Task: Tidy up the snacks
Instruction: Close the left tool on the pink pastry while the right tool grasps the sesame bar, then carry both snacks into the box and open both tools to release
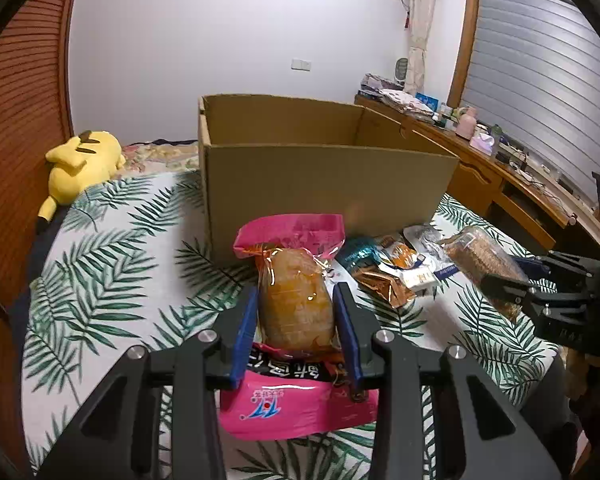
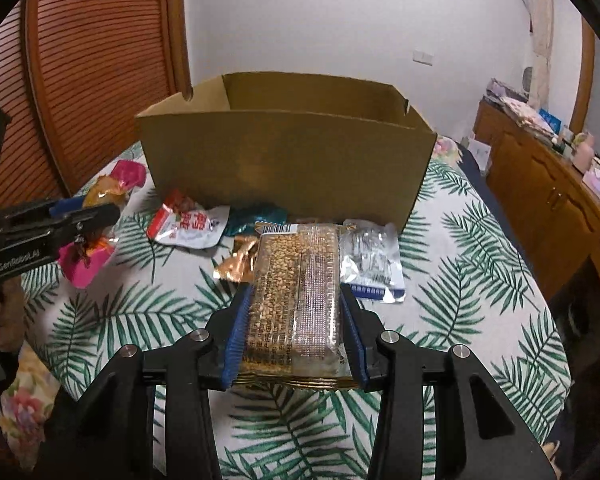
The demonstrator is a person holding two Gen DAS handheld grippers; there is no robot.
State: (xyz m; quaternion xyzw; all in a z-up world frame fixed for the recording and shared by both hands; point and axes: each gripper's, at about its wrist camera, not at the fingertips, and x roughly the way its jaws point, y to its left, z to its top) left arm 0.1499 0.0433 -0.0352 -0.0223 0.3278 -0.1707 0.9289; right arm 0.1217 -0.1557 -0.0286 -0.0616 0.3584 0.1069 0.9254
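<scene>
The left gripper (image 1: 296,312) has its fingers clamped on a pink bag (image 1: 296,292), held just above the bed (image 1: 100,280) before the open box (image 1: 328,184). The right gripper (image 2: 296,320) pinches a seed bar (image 2: 296,300) likewise. I'd lift each well over the near wall, one at a time, then let go low inside.
</scene>
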